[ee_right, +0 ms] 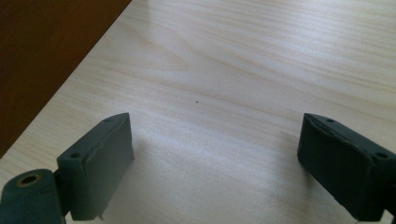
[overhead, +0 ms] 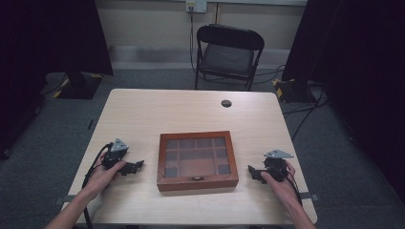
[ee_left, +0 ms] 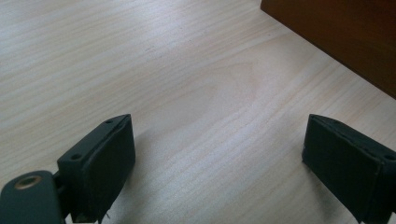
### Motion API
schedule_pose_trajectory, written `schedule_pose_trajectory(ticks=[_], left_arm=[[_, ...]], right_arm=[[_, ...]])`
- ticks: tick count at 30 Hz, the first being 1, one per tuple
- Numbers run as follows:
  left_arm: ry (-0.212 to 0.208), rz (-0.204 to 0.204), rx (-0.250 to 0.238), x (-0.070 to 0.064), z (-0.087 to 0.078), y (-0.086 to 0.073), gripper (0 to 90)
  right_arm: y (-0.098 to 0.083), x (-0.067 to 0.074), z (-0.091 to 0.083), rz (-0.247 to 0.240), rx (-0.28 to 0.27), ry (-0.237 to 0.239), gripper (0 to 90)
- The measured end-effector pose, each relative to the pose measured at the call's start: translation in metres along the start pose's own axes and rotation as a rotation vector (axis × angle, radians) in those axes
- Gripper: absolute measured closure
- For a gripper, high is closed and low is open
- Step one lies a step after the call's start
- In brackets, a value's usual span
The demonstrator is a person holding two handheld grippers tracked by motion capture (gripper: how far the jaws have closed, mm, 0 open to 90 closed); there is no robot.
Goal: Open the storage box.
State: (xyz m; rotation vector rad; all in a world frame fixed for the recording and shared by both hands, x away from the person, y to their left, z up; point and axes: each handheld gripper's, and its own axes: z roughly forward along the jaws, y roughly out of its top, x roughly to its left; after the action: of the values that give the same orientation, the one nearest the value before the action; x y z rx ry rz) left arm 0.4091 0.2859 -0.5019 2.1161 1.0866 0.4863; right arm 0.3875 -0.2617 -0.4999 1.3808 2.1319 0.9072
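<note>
On my left, my left gripper (overhead: 135, 166) rests on the table (overhead: 143, 109), its jaws spread wide with only bare wood between them, pointing toward the wooden box (overhead: 197, 161). The box sits in the middle near my edge, lid closed, glass top showing compartments, a small latch at its front. Beyond it, a dark round cap (overhead: 226, 103) is set in the tabletop, and a folding chair (overhead: 228, 53) stands behind. My right gripper (overhead: 254, 172) lies just beside the box's right side, jaws wide apart, holding nothing.
</note>
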Motion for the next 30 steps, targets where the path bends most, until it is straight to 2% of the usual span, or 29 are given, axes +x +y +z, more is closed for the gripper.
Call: schedule_pose_trajectory(ticks=[2, 8, 11, 12, 14, 16, 19, 27, 30], left_arm=[[0.000, 0.001, 0.000, 0.000, 0.000, 0.000, 8.9], [0.000, -0.003, -0.002, 0.000, 0.000, 0.000, 8.9], [0.000, -0.001, -0.001, 0.000, 0.000, 0.000, 8.9], [-0.001, 0.000, 0.000, 0.000, 0.000, 0.000, 8.9], [0.000, -0.003, -0.002, 0.000, 0.000, 0.000, 8.9], [0.000, 0.001, 0.001, 0.000, 0.000, 0.000, 8.9], [-0.002, -0.002, -0.002, 0.000, 0.000, 0.000, 8.9], [-0.002, 0.002, 0.001, 0.000, 0.000, 0.000, 8.9], [-0.002, -0.002, -0.002, 0.000, 0.000, 0.000, 8.9]], right_arm=[[0.000, 0.000, 0.000, 0.000, 0.001, 0.000, 10.3], [0.005, 0.002, -0.003, -0.019, 0.033, 0.024, 21.3], [0.008, 0.004, -0.006, -0.042, 0.036, 0.033, 22.3], [0.010, 0.004, -0.008, -0.038, 0.027, 0.035, 23.1], [0.014, 0.005, -0.013, -0.025, 0.001, 0.039, 30.7], [0.018, 0.007, -0.017, -0.011, -0.013, 0.064, 30.7], [0.023, 0.011, -0.022, -0.018, -0.013, 0.093, 32.4], [0.035, 0.020, -0.036, -0.043, -0.031, 0.191, 43.4], [0.039, 0.024, -0.042, -0.051, -0.029, 0.242, 47.5]])
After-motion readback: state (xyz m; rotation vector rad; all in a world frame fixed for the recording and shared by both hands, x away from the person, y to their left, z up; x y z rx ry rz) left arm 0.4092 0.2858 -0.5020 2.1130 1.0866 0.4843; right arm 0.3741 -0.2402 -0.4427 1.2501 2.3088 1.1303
